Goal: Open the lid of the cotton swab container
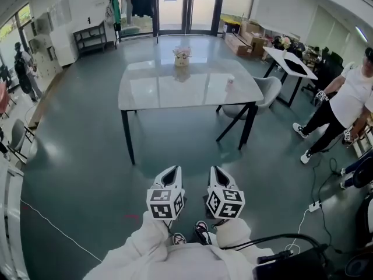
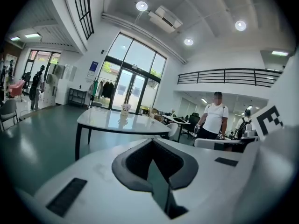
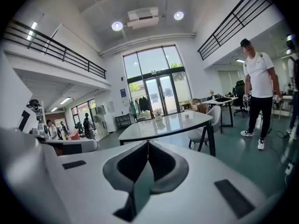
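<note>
A pale glass-topped table (image 1: pixel 175 89) on dark legs stands a few steps ahead on the green floor. Near its right edge is a small pale container (image 1: pixel 229 84), too small to make out in detail. A little pot of flowers (image 1: pixel 182 56) sits at the far side. My left gripper (image 1: pixel 173 171) and right gripper (image 1: pixel 217 171) are side by side low in the head view, well short of the table. Both have their jaws shut with nothing between them. The left gripper view shows its shut gripper (image 2: pixel 152 141) and the table (image 2: pixel 117 120) beyond; the right gripper view shows the same (image 3: pixel 147 143), (image 3: pixel 163 122).
A grey chair (image 1: pixel 265 92) is tucked at the table's right side. A person in a white shirt (image 1: pixel 349 98) stands at the right, beside a white desk (image 1: pixel 288 60). Cables and a power strip (image 1: pixel 315 206) lie on the floor at right. People (image 1: pixel 23 69) stand far left.
</note>
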